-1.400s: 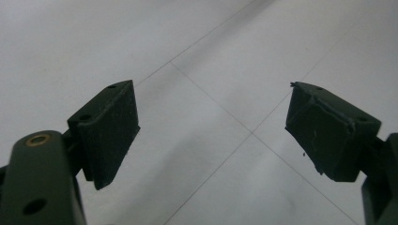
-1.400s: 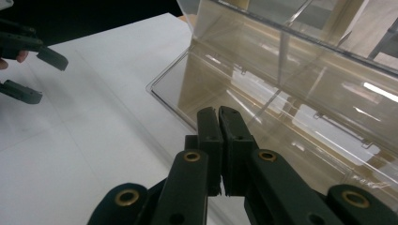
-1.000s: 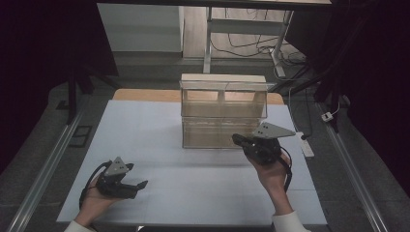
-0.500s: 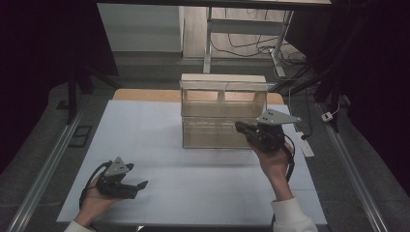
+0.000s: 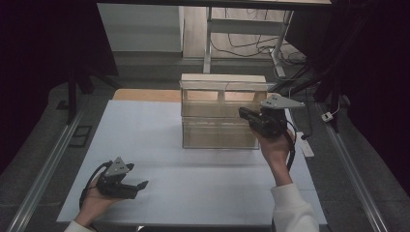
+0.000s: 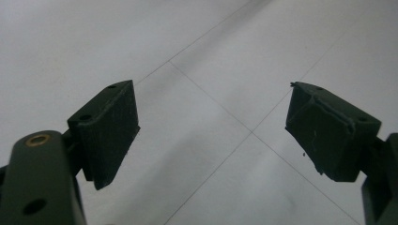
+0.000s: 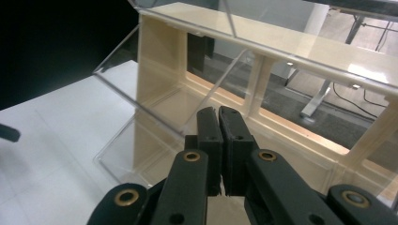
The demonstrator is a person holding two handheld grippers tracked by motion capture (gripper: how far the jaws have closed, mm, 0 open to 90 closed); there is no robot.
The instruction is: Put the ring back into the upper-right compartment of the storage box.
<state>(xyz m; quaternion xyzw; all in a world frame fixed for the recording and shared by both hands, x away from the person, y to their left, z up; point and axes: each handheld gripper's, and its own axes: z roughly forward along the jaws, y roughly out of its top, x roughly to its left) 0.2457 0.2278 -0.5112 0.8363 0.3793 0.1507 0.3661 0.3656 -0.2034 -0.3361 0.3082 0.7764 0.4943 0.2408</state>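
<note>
A clear plastic two-tier case [image 5: 220, 130] with a cream frame stands at the middle of the white table mat [image 5: 145, 130]. My right gripper [image 5: 242, 114] is raised at the case's right front, level with its upper tier, jaws shut with nothing between them. In the right gripper view the shut jaws [image 7: 218, 117] point at the slanted clear front panel [image 7: 155, 98] of the case [image 7: 281, 51], close to it. My left gripper [image 5: 138, 187] rests low near the front left of the mat. Its jaws [image 6: 213, 117] stand wide open over the bare mat [image 6: 211, 56].
A small white object [image 5: 308, 149] lies at the mat's right edge. Metal rails [image 5: 43, 169] run along both sides of the table. Beyond the far edge are desk legs and cables [image 5: 251, 46] on the floor.
The right gripper has risen and moved toward the case, from low by its lower right front to level with the upper tier. The left gripper has stayed put.
</note>
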